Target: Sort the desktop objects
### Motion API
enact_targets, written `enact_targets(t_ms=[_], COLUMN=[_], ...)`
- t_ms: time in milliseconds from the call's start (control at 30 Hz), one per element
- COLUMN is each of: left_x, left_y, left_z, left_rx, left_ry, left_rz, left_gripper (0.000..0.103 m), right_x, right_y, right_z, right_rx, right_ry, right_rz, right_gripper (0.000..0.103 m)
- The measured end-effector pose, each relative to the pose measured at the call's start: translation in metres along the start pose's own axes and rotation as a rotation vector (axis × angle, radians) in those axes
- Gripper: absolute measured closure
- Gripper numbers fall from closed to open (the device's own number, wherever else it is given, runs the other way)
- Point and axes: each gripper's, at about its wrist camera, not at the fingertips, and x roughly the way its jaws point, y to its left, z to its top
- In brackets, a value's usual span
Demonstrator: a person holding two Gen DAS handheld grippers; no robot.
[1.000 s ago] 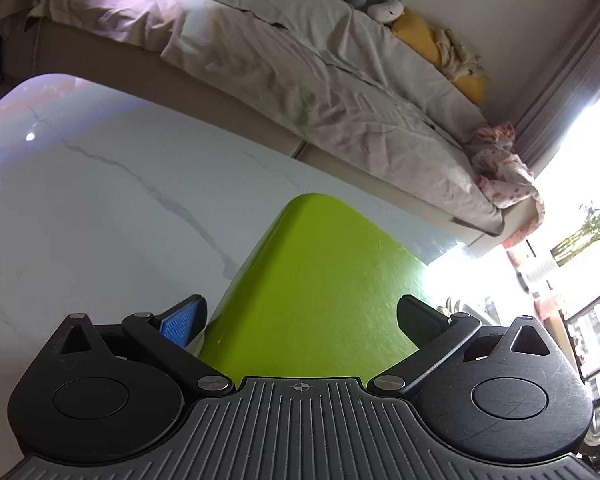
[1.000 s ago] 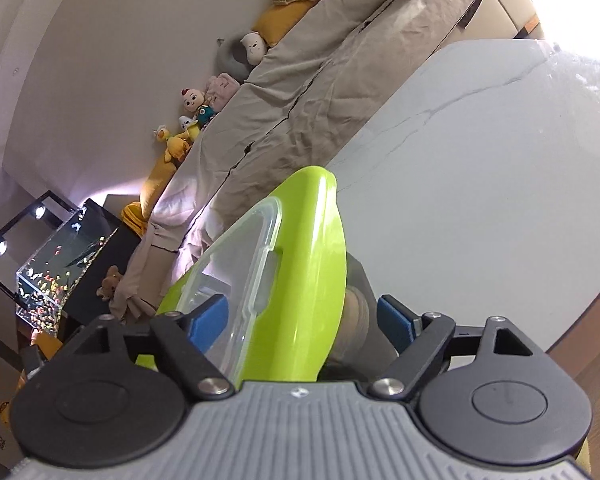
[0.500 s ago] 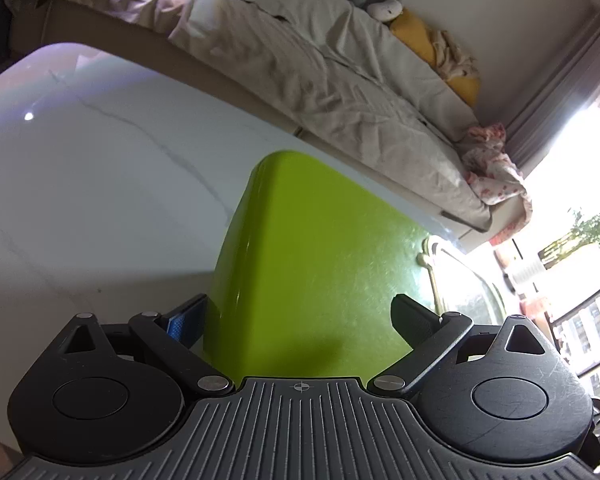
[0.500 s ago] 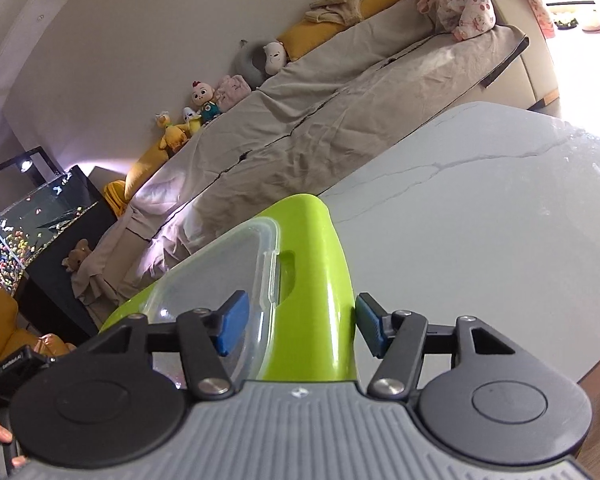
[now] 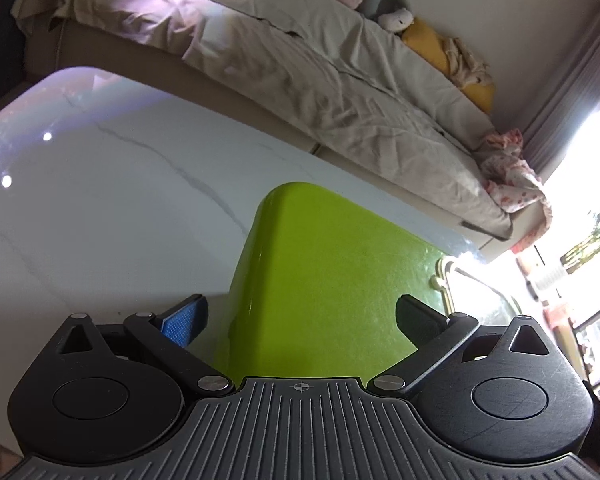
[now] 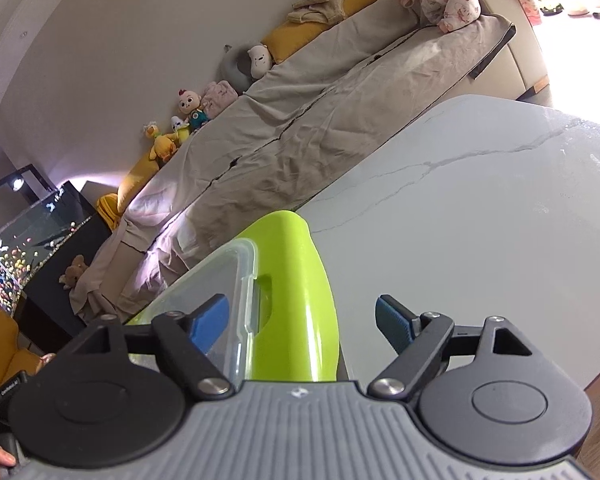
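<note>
One glossy lime-green plastic box [image 5: 324,280] with rounded corners, clear lid [image 6: 204,288]

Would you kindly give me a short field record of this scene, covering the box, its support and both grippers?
surface: white marble table
object: lime-green box with clear lid, seemingly resting on the table
left gripper: open, fingers either side of the box, jaws just opened further
right gripper: open, fingers straddling the box's lidded edge, jaws just been opening, a gap at one pad
background: sheet-covered sofa with plush toys
</note>
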Motion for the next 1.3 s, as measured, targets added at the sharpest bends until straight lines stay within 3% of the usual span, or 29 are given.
enact_targets(t_ms=[33, 133, 267, 333, 533, 600, 867, 967, 1067, 1167, 1300], left_x=[0.0, -0.001, -0.004, -0.005, -0.009, -0.011, -0.019, -0.018, -0.013, -0.002, 0.011], left_y=[-0.003, -0.013, -0.01, -0.007, -0.012, -0.01, 0.023, 0.048, 0.077, 0.094, 0.093], left_z=[-0.001, -0.001, 0.007, 0.01, 0.009, 0.011, 0.005, -0.003, -0.013, -0.018, -0.014], left_rx=[0.016, 0.056, 0.044, 0.024, 0.045, 0.037, -0.085, -0.172, -0.325, -0.434, -0.462], left_ry=[-0.001, -0.005, -0.013, -0.013, -0.037, -0.036, -0.018, 0.001, 0.031, 0.072, 0.102], left_rz=[0.004, 0.025, 0.019, -0.008, -0.002, -0.026, 0.005, 0.029, -0.031, -0.139, -0.229], left_gripper=[0.001, 0.002, 0.004, 0.014, 0.014, 0.009, 0.002, 0.0, 0.0, 0.0, 0.0], right_x=[0.004, 0.006, 0.01, 0.014, 0.042, 0.042, 0.031, 0.024, 0.019, 0.009, 0.004], right_y=[0.003, 0.018, 0.036, 0.048, 0.052, 0.049, 0.039, 0.032, 0.028, 0.029, 0.032], right_z=[0.0, 0.003, 0.013, 0.02, 0.023, 0.017, 0.008, 0.009, 0.009, 0.005, 0.005], right_rx=[-0.021, -0.081, -0.132, -0.178, -0.161, -0.158, -0.14, -0.097, -0.088, -0.116, -0.125], right_ry=[0.011, 0.018, 0.02, 0.012, 0.05, 0.041, 0.039, 0.022, 0.034, -0.02, -0.04], right_rz=[0.007, 0.0, -0.002, -0.006, -0.013, -0.017, -0.048, -0.016, 0.005, -0.062, -0.124], right_gripper=[0.034, 0.039, 0.04, 0.04, 0.039, 0.039, 0.018, 0.005, 0.0, 0.0, 0.0])
